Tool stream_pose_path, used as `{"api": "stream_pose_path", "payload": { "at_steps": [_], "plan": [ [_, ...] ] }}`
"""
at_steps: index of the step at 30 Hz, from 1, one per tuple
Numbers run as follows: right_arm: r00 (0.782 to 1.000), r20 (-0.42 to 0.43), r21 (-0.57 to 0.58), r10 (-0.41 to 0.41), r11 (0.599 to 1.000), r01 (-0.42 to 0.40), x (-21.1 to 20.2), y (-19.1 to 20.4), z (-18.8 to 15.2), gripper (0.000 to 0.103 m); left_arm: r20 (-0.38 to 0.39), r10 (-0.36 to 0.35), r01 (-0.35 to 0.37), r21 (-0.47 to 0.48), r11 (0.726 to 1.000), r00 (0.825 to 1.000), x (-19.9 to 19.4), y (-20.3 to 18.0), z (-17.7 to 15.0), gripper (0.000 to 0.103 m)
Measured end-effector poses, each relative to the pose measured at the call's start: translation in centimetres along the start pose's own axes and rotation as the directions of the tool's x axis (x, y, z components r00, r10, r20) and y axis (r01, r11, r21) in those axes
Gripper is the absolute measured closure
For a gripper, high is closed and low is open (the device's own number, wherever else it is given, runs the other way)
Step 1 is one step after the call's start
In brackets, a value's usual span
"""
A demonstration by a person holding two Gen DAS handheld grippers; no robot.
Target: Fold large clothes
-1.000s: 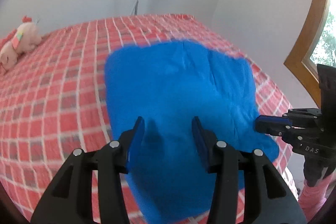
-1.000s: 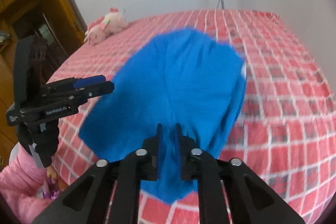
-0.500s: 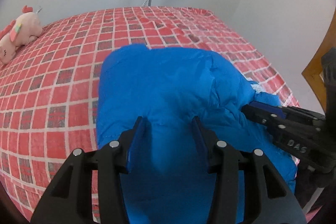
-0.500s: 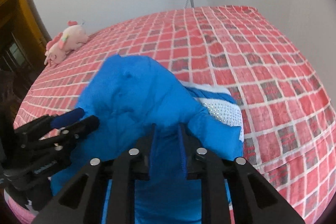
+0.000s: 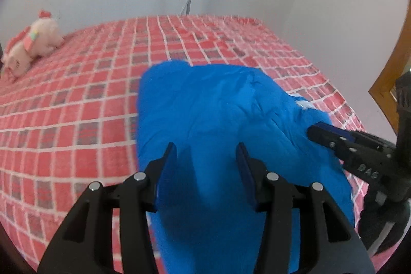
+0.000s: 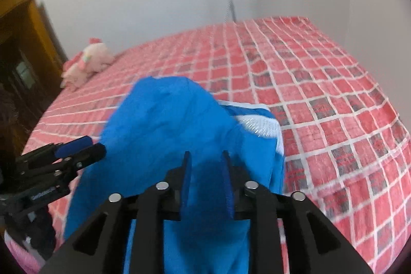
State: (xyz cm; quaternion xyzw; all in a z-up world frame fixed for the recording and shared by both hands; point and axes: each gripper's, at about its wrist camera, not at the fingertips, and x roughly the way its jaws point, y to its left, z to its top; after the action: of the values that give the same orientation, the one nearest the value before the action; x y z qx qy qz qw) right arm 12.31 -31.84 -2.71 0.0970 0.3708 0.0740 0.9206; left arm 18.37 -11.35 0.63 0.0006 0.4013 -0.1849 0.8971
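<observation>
Garment: one blue garment (image 5: 218, 114) — heaped at the near edge of the red checked bed (image 5: 77, 99).
Grippers: two — left gripper (image 5: 206, 157) and right gripper (image 6: 205, 166) both spread apart over the cloth.
Toys: one pink plush (image 6: 86, 63), far left.

Bed: you had a bed (image 5: 77, 120) covered in a red checked spread.
Near edge: a blue garment (image 5: 218, 120) lay bunched on it.
Far left corner: a pink plush toy (image 5: 30, 43) rested there, well apart.
</observation>
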Motion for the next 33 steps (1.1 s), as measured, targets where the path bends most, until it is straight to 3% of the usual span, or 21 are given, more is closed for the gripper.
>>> {"api": "stream_pose_path", "payload": {
  "at_steps": [4,14,33],
  "plan": [
    [0.999,0.022,-0.041,0.023,0.999,-0.022,-1.8,1.6,-2.4,0.078,0.025,0.004,-0.004,0.029,1.000,1.000,-1.3,-0.9,-2.3,0.056],
    [0.998,0.056,-0.004,0.023,1.000,-0.023,-0.2,0.6,-5.7,0.074,0.049,0.025,-0.028,0.062,0.998,0.998,0.1,-1.5,-4.9,0.053],
    [0.993,0.119,0.010,-0.028,1.000,0.027,0.5,1.0,-6.7,0.074,0.058,0.027,-0.030,0.040,0.999,0.998,0.6,-1.4,-5.5,0.053]
  ]
}}
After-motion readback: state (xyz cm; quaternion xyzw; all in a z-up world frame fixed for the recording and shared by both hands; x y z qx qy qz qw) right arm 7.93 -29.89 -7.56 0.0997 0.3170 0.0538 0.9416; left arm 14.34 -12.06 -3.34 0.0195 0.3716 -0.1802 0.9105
